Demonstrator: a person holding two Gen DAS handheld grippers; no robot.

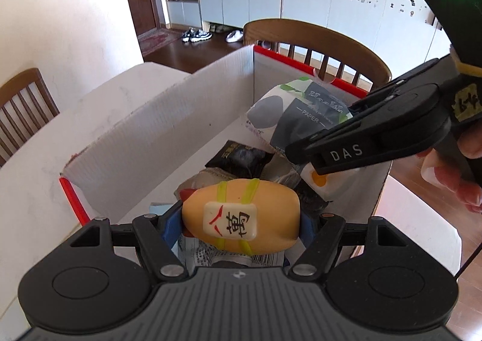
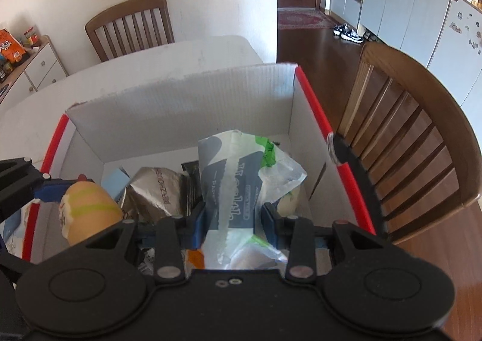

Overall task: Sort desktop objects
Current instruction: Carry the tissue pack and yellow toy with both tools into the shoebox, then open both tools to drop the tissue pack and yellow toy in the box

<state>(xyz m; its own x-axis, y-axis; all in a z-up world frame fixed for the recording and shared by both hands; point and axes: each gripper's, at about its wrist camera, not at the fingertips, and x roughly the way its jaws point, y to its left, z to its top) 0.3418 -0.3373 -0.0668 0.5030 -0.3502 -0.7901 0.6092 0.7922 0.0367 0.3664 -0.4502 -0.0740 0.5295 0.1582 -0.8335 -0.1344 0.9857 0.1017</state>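
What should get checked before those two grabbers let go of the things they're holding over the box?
1. Left gripper holds the orange egg-shaped toy, jaws on both sides: ok.
2. Right gripper holds the grey-and-white plastic tissue pack: ok.
3. Both items are over the white corrugated box with red edges: ok.
4. Grippers apart from each other: ok, though close.
5. Free floor space in the box under the toy: cannot tell; the silver foil packet and black sachet crowd it.
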